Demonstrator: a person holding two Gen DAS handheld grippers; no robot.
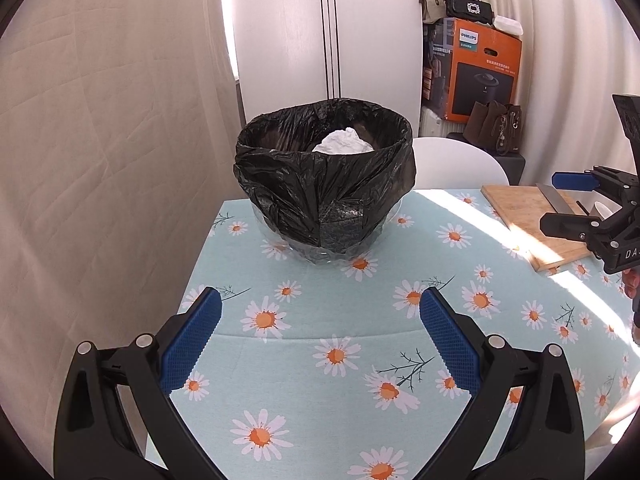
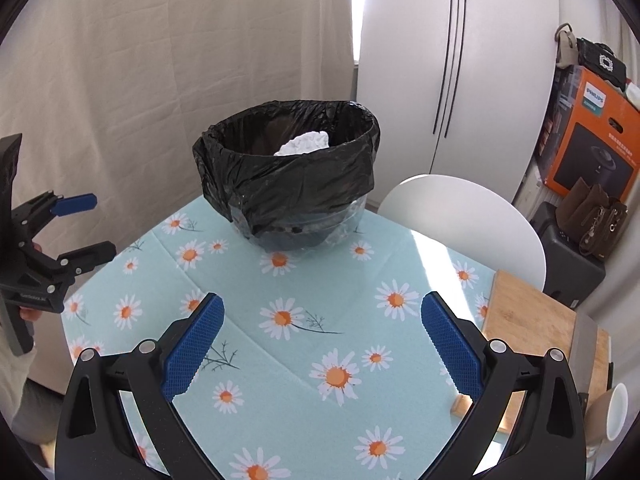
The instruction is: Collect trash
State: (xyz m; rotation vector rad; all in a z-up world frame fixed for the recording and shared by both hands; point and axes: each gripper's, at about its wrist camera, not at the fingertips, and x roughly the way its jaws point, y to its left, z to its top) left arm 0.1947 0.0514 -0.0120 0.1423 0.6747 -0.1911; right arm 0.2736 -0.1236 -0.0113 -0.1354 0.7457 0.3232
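Seen from the left wrist, the left gripper point(image 1: 320, 304) hangs over the daisy-print tablecloth point(image 1: 332, 392) with its blue pads spread wide and nothing between them. Straight ahead of its fingertips, a little way off on the cloth, stands the bin point(image 1: 325, 178) — a clear bowl lined with a black bag, a crumpled white paper point(image 1: 343, 143) lying inside near the top. Farther right, beyond the right-hand pad, the wooden cutting board point(image 1: 524, 216) lies on the table, and the right gripper point(image 1: 570, 204) hovers at its near edge, jaws apart and empty.

From the right wrist the order flips: the left gripper point(image 2: 86, 226) is far left, open, then the bin point(image 2: 289, 172) ahead of the spread blue pads, then the white chair point(image 2: 472, 216) behind the table.
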